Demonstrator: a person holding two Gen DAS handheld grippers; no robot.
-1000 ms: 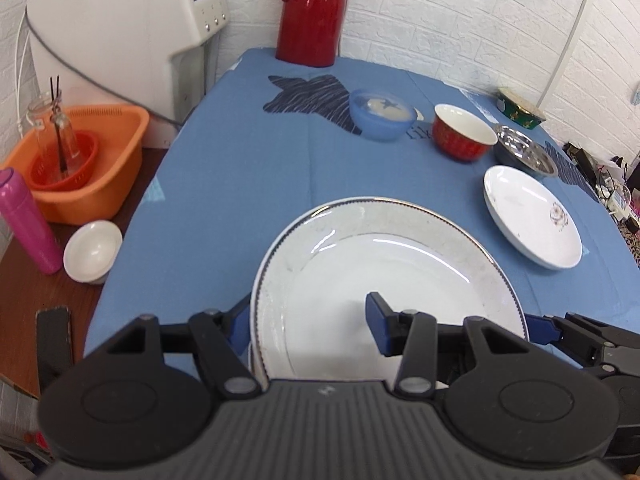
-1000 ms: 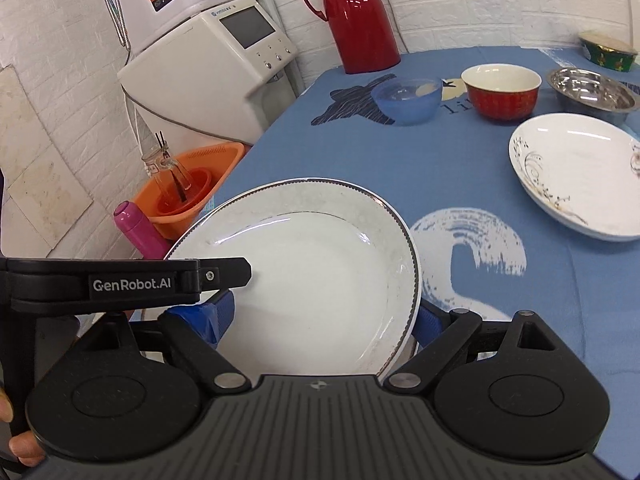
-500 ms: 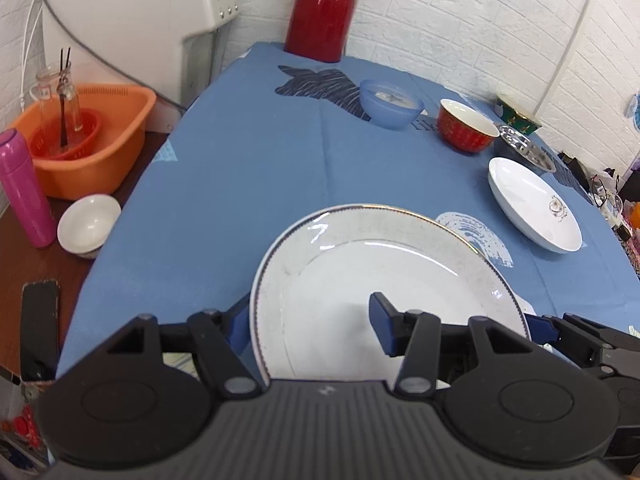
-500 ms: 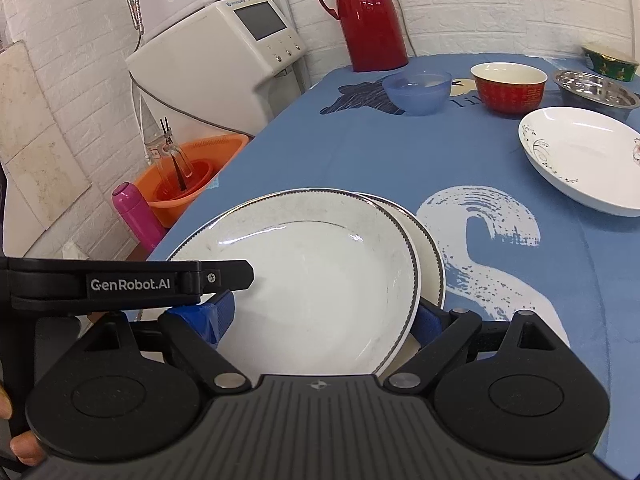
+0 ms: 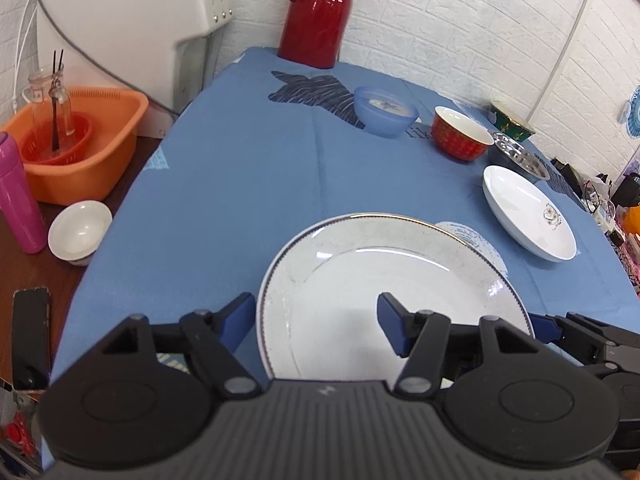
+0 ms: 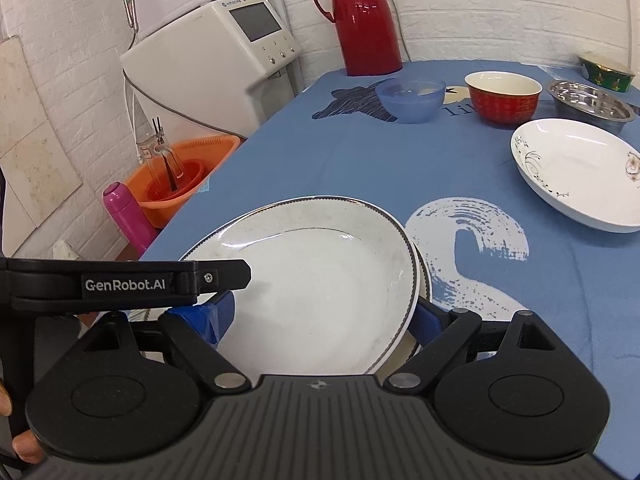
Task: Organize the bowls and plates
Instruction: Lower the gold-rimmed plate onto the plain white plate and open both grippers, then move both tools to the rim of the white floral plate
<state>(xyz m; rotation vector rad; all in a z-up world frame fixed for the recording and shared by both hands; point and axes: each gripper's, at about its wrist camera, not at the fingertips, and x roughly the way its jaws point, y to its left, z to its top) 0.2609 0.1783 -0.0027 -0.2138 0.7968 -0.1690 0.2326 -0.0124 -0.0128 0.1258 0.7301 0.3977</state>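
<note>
Lower now than a second ago, the large plate point(image 6: 316, 280) is settling onto a second plate point(image 6: 422, 280) at the desk's point(image 5: 248, 184) near edge. Both the left gripper point(image 5: 316, 320) and right gripper point(image 6: 320, 312) are straddling its rim, fingers spread; whether they are actually pinching, I cannot tell. Next: ease it down squarely, let go

Two rimmed white plates point(image 6: 320, 280) lie stacked. One deep white floral dish point(image 6: 576, 168). Five bowls: translucent blue point(image 6: 412, 98), red point(image 6: 504, 96), steel point(image 6: 592, 104), green point(image 6: 606, 72), small white point(image 5: 78, 232). One red thermos jug point(image 6: 366, 20). One pink bottle point(image 5: 18, 196).
</note>
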